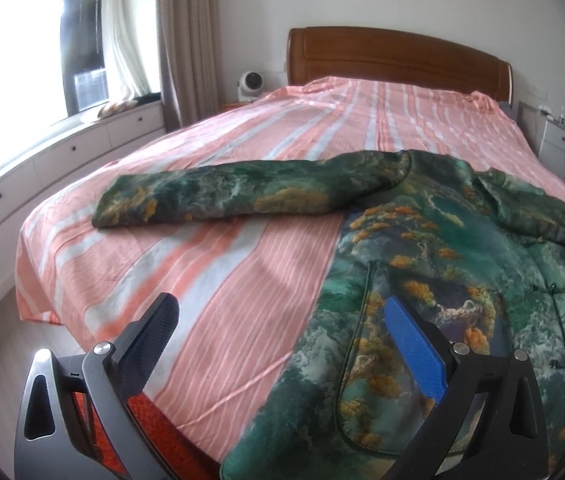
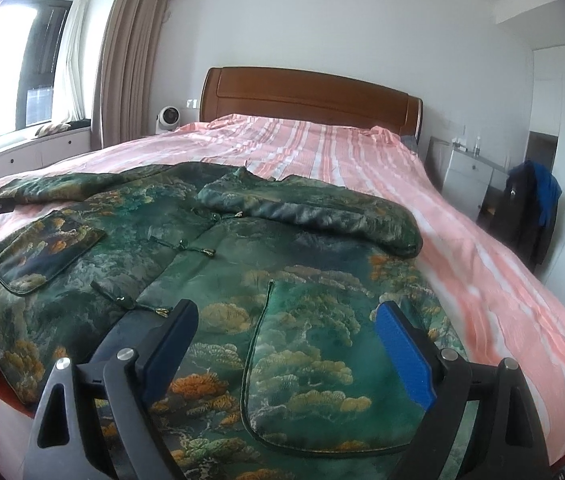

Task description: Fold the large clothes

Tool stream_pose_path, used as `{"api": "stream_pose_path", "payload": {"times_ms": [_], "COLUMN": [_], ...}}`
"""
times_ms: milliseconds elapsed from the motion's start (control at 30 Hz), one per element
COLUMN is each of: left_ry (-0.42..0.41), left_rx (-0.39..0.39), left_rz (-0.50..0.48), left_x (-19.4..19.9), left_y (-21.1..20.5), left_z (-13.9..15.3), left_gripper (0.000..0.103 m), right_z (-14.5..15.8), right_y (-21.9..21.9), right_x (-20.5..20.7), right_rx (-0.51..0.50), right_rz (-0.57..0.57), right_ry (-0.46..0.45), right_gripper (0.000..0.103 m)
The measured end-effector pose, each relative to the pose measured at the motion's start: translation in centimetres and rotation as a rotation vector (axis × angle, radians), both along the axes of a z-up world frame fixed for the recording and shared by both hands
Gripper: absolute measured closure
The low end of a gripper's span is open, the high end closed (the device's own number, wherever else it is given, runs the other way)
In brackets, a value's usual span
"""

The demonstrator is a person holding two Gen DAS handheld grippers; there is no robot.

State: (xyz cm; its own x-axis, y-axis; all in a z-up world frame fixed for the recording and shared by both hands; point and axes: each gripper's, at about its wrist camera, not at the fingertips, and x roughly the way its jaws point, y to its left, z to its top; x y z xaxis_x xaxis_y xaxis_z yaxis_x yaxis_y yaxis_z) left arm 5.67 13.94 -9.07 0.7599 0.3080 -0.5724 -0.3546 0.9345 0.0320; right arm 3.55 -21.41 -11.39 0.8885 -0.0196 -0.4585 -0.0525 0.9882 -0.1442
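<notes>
lying flat: green jacket (image 2: 218, 264) on striped bed (image 2: 362, 160)
left gripper (image 1: 282, 328): jaws wide, empty
right gripper (image 2: 286, 332): jaws wide, empty, over jacket

wooden headboard (image 2: 310, 100) | bright window (image 1: 22, 60) | white wall (image 2: 362, 20)

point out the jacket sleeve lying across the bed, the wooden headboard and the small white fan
jacket sleeve (image 1: 218, 194), left wrist view, middle of the outstretched sleeve
wooden headboard (image 2: 306, 98), right wrist view, centre of the panel
small white fan (image 1: 249, 83), left wrist view, its round face
</notes>
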Motion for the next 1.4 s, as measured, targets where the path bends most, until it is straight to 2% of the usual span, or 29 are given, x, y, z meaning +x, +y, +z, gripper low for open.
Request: {"api": "stream_pose_path", "payload": {"times_ms": [1400], "left_ry": [0.002], "left_rx": [0.000], "left_rz": [0.009], "left_x": [-0.11], "left_y": [0.32], "left_z": [0.25], "left_gripper": [0.001], "right_z": [0.21], "right_y": [-0.06], "right_x": [-0.20], "right_rx": [0.014], "right_rz": [0.004], "right_ry": [-0.018], "right_gripper": [0.013]}}
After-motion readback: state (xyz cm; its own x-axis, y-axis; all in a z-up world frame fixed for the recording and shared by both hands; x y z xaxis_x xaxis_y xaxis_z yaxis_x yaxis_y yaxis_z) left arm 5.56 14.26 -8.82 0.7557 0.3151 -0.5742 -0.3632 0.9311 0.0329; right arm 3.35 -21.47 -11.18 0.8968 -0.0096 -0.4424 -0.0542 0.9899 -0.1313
